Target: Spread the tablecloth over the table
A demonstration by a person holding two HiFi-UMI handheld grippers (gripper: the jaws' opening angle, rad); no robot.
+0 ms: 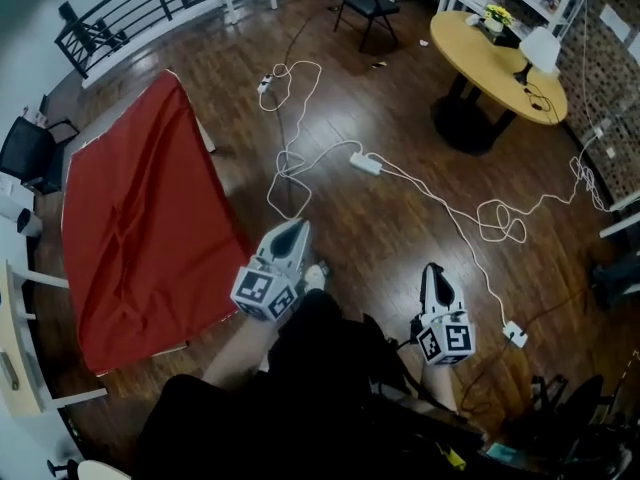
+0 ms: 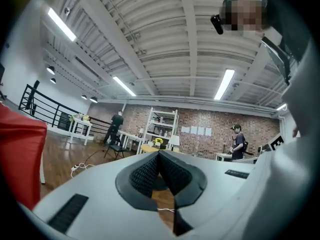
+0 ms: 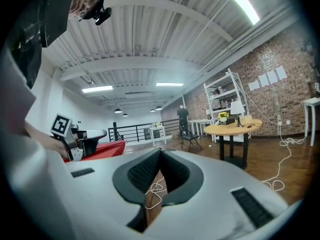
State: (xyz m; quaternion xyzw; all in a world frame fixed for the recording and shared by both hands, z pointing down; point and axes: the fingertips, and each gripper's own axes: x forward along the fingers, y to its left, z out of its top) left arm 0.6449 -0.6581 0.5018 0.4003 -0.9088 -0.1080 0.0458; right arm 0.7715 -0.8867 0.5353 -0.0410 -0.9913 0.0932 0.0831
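The red tablecloth (image 1: 140,228) lies spread over a table at the left of the head view, its near edge hanging down. Both grippers are off the cloth, over the wooden floor to its right. My left gripper (image 1: 298,223) is shut with nothing in it, just beside the cloth's near right corner. Further right, my right gripper (image 1: 432,268) is also shut and empty. In the left gripper view the closed left gripper (image 2: 159,154) has the red cloth (image 2: 20,149) at its left edge. The right gripper view shows the closed right gripper (image 3: 160,152), the cloth (image 3: 106,148) and the left gripper (image 3: 82,138) beyond.
White cables and a power strip (image 1: 366,163) trail across the floor ahead. A round yellow table (image 1: 495,58) with a lamp stands at the back right, and a folding chair (image 1: 365,3) behind. A black chair (image 1: 25,153) is left of the clothed table. Two people (image 2: 239,141) stand far off.
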